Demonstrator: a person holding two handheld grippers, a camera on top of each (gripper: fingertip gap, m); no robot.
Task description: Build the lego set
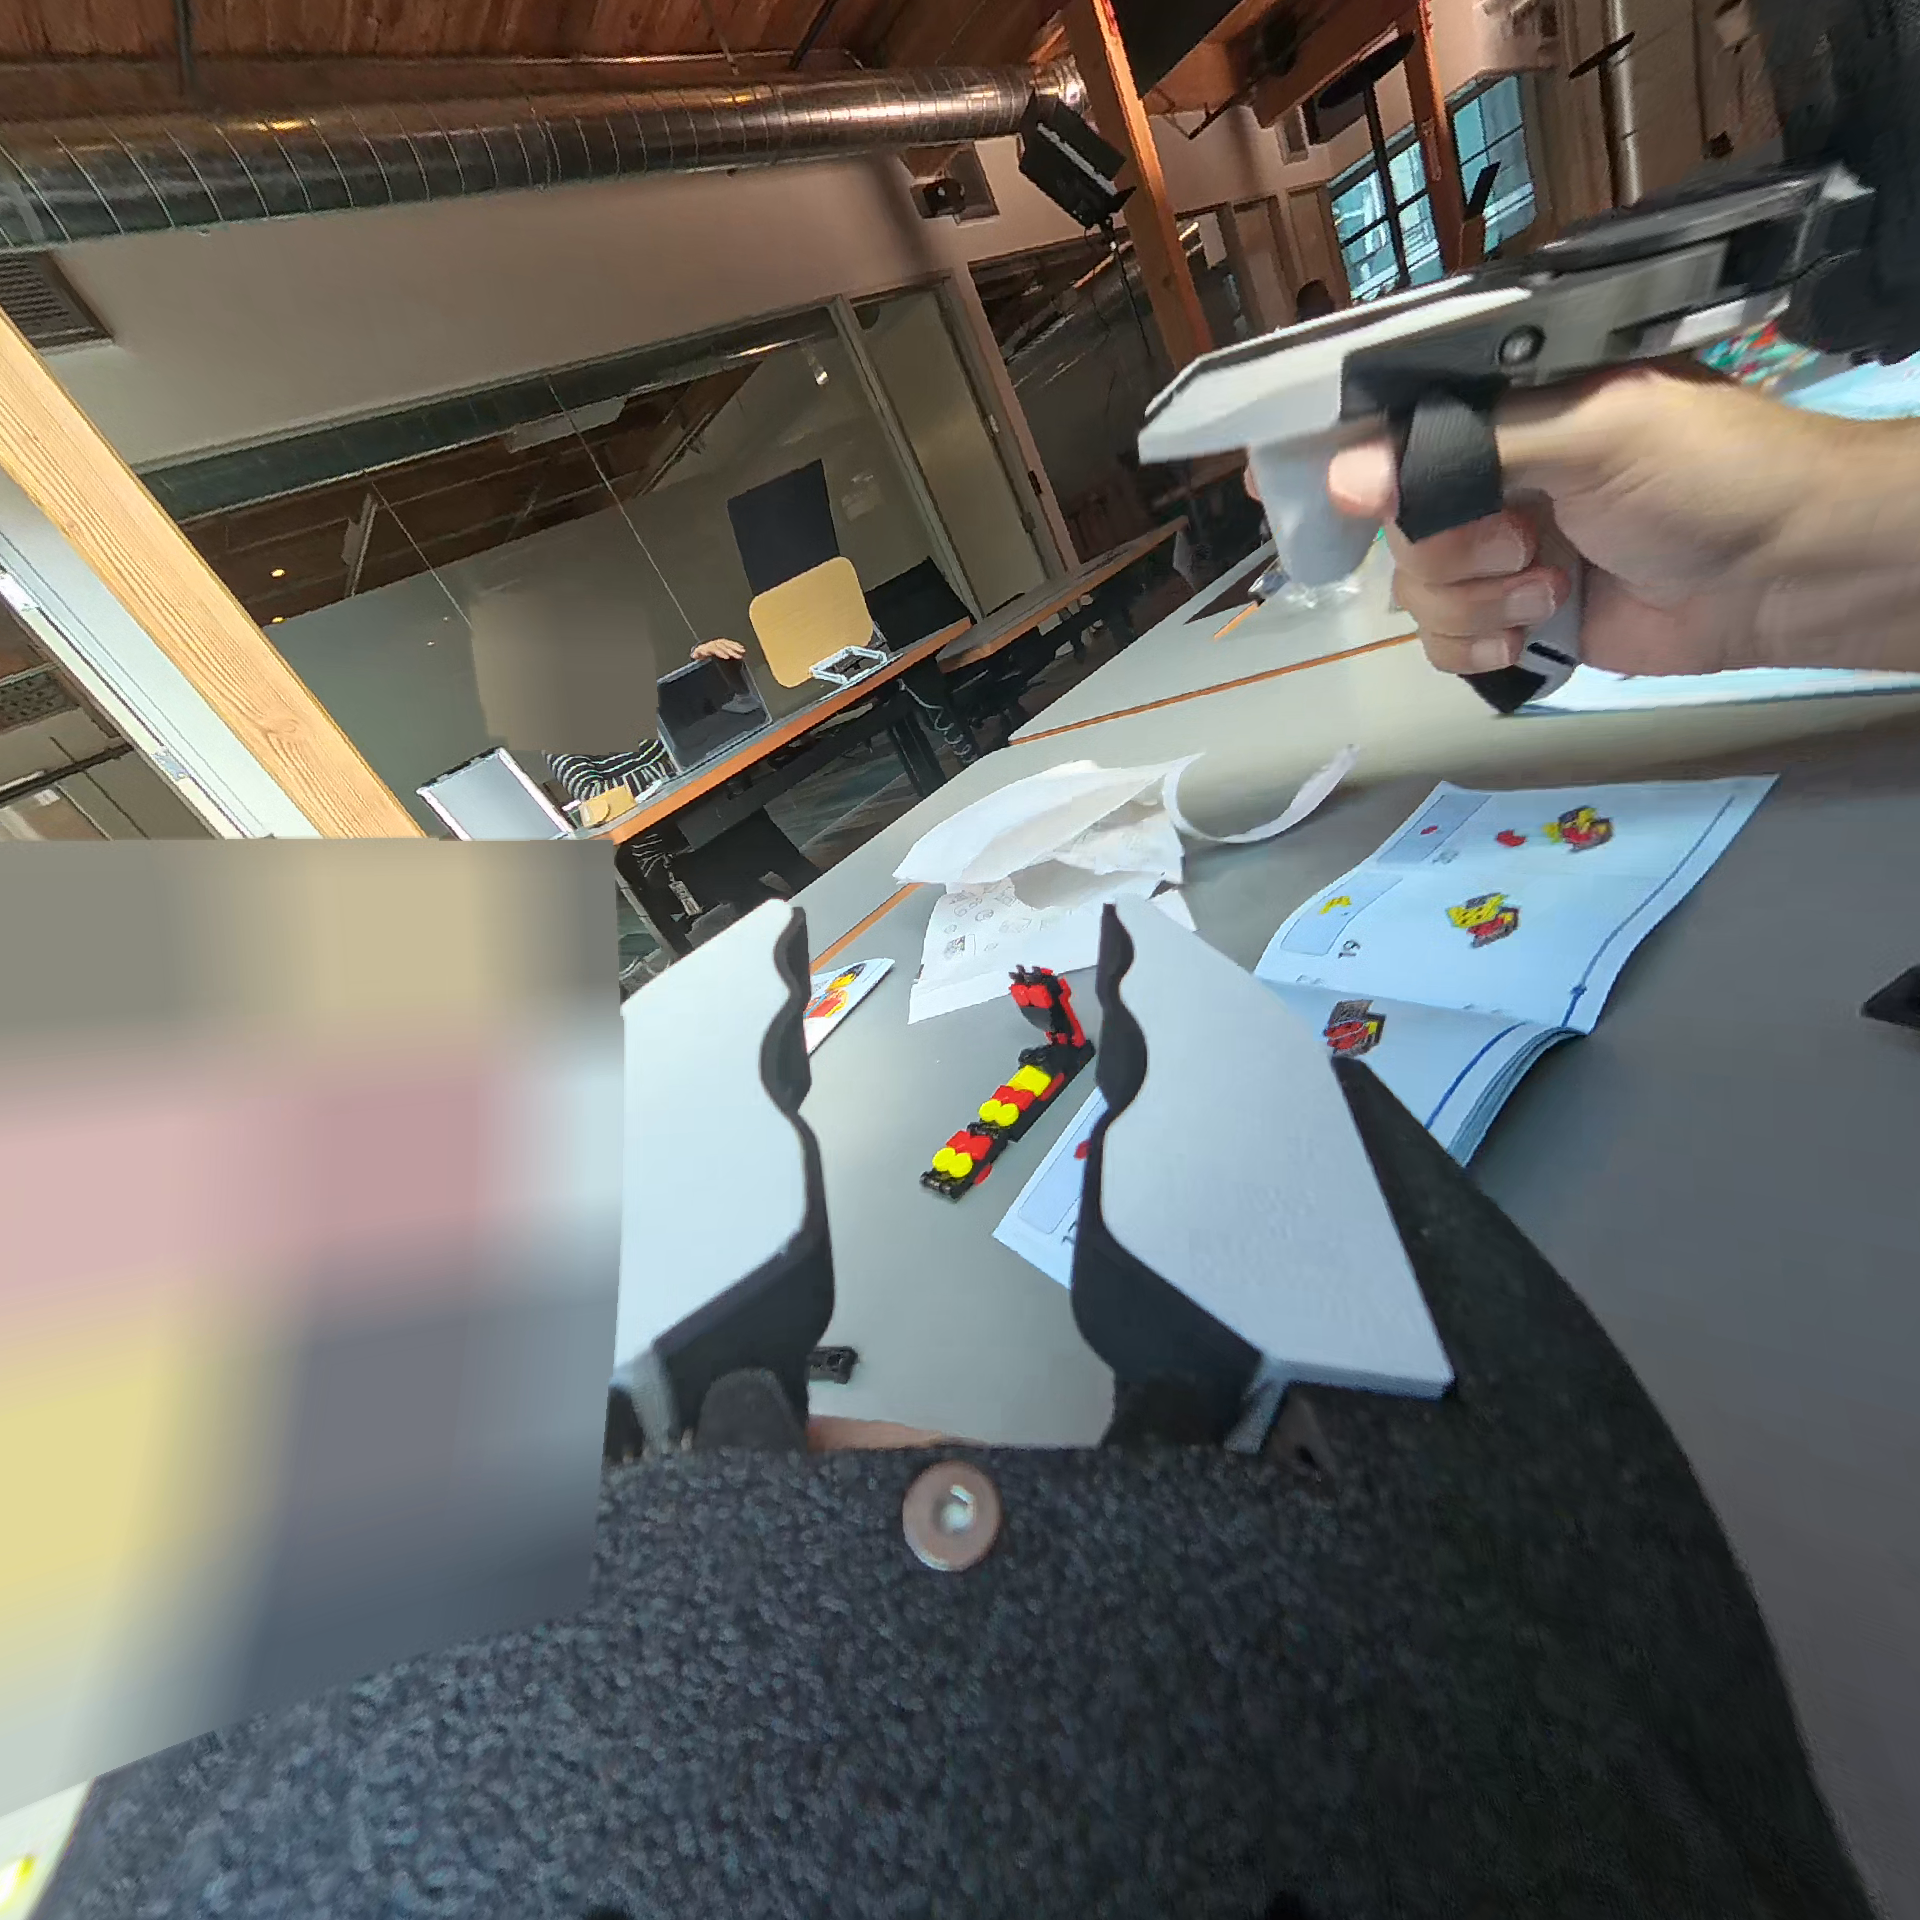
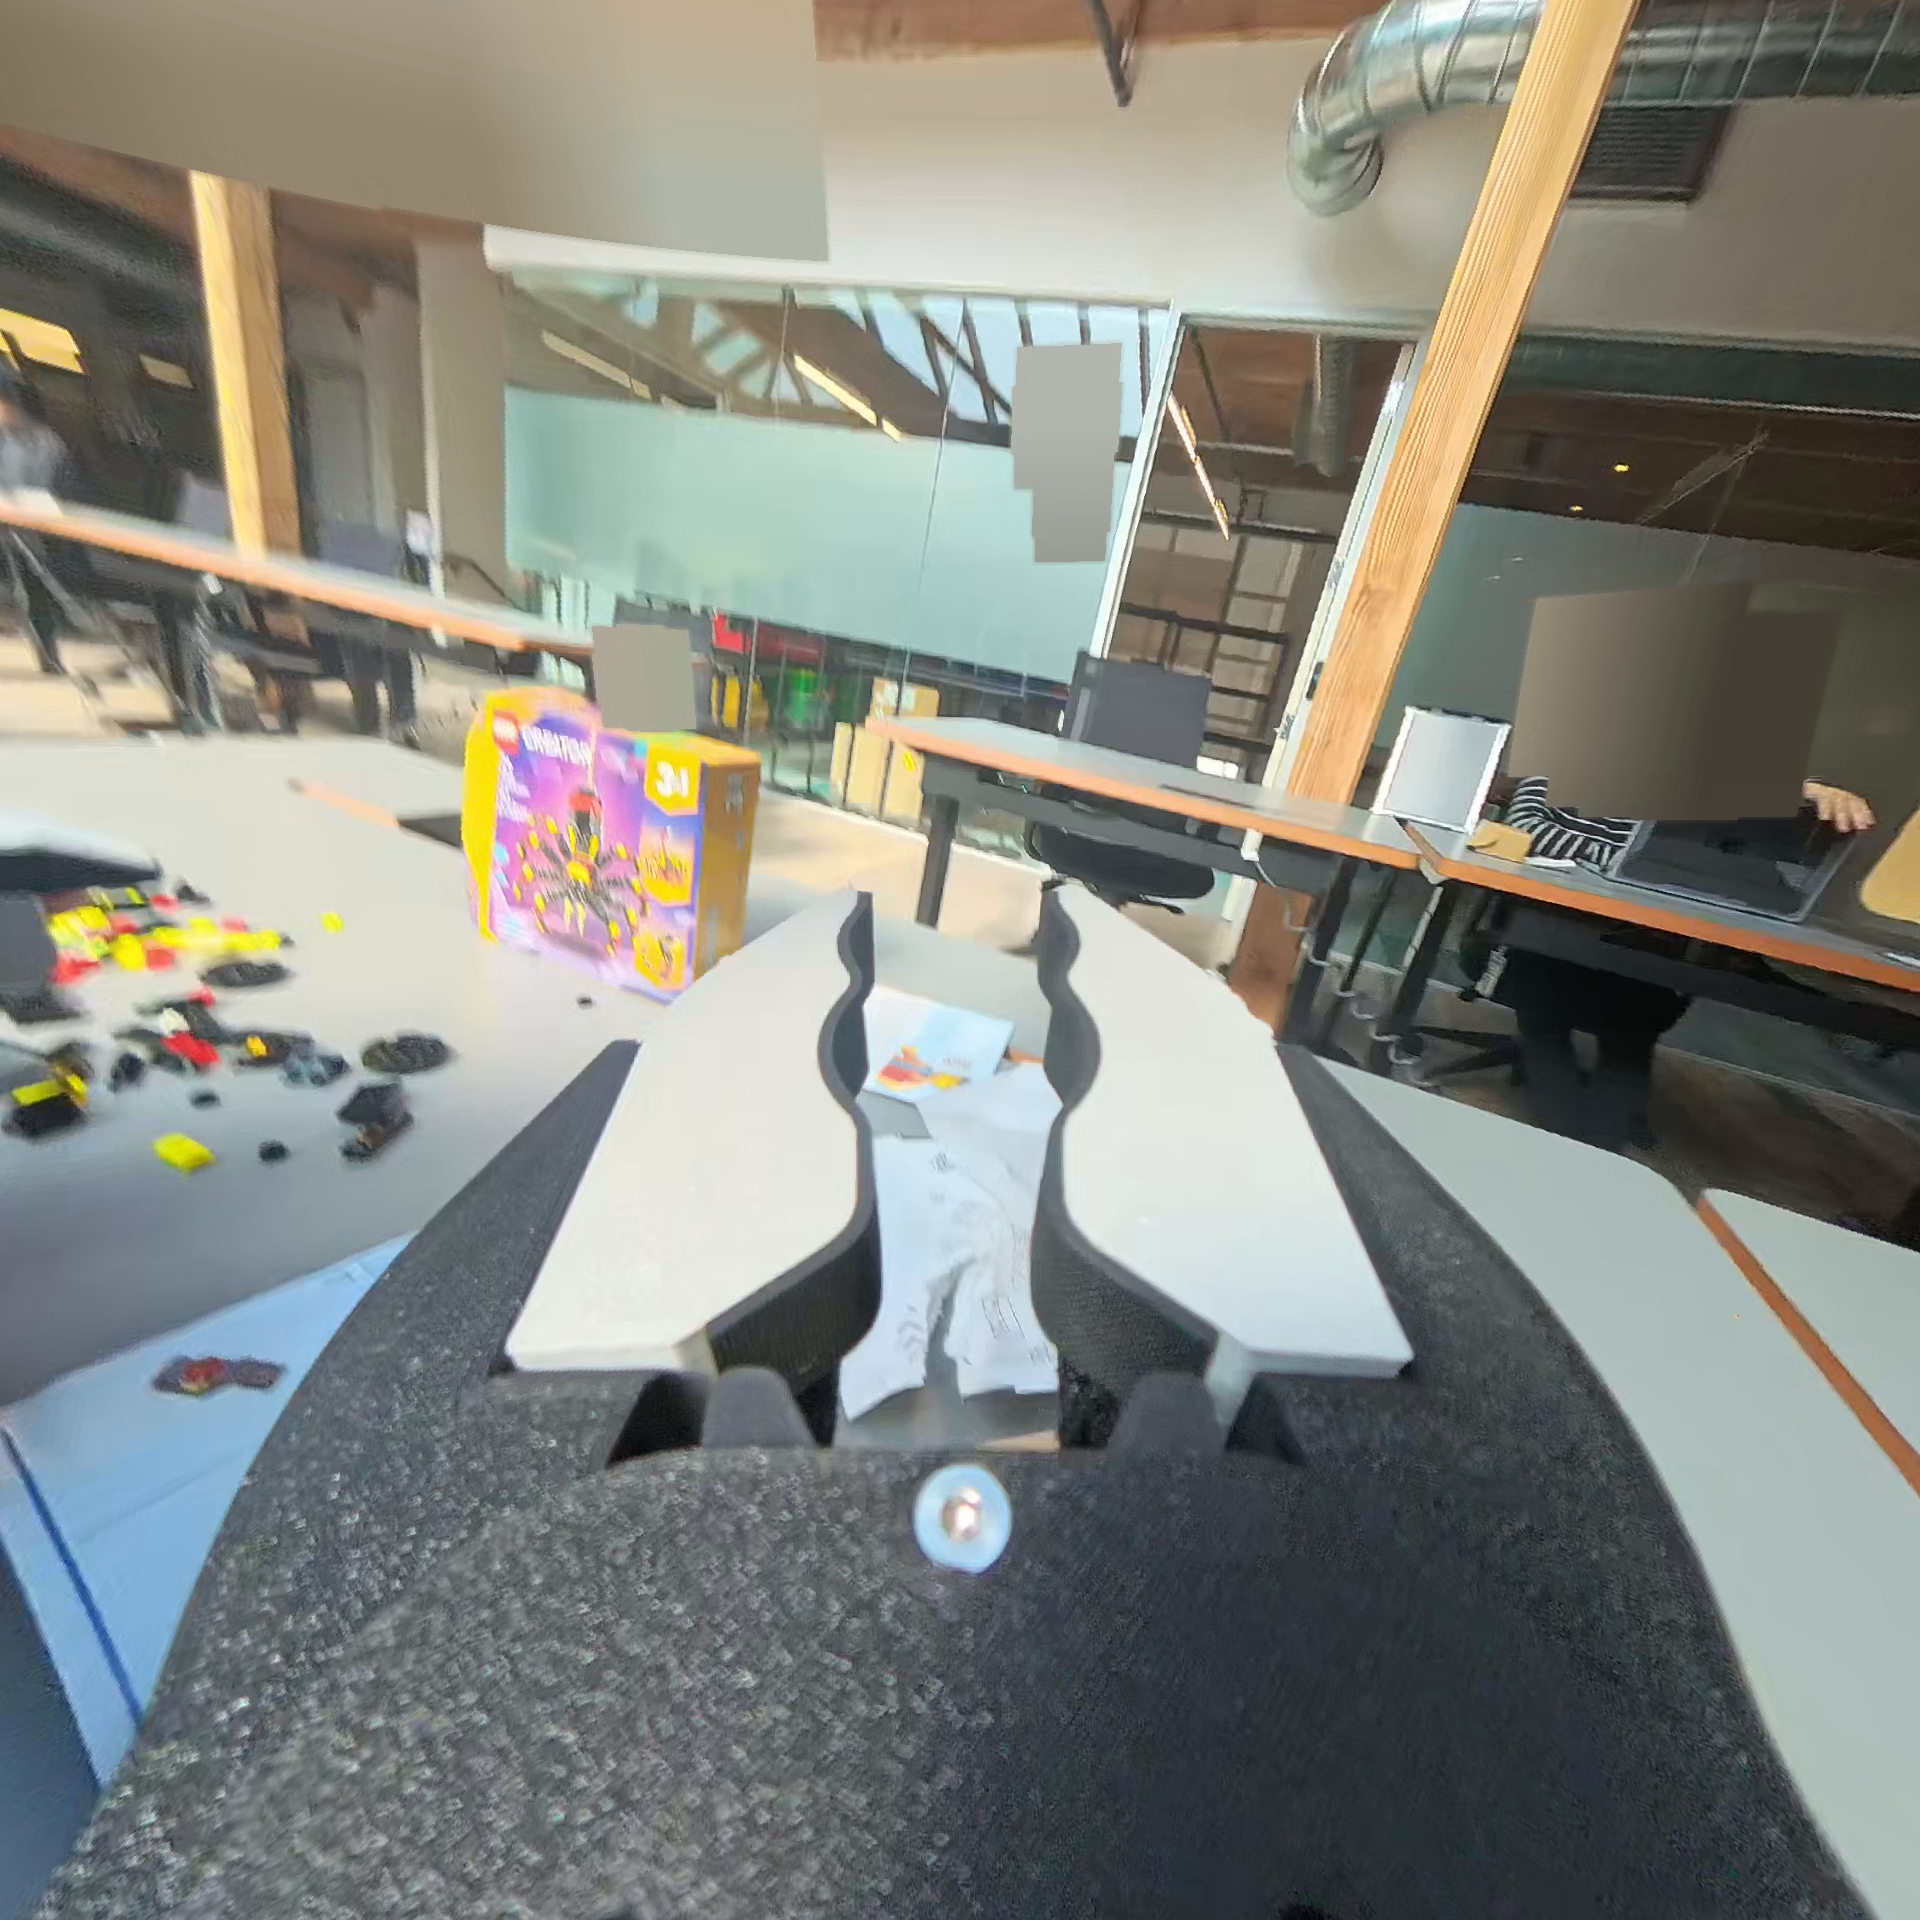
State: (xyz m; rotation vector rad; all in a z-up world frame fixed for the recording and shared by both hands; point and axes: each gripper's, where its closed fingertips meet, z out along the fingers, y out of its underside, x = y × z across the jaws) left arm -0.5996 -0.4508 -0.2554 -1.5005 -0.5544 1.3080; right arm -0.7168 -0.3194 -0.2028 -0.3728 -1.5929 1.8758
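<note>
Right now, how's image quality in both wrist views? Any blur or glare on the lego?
Left wrist view: lego build sharp between the open left tool, no glare; wide-angle bends the beams. Right wrist view: loose bricks and box soft with blur, bright daylight on the table, right tool sharper.

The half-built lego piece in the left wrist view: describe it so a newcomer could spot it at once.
On the grey table, look between the open instruction booklet and the torn white paper bag. The half-built lego piece lies there, framed by the open left hand-held gripper: a narrow black strip topped with alternating red and yellow bricks, one end hinged upward.
</note>
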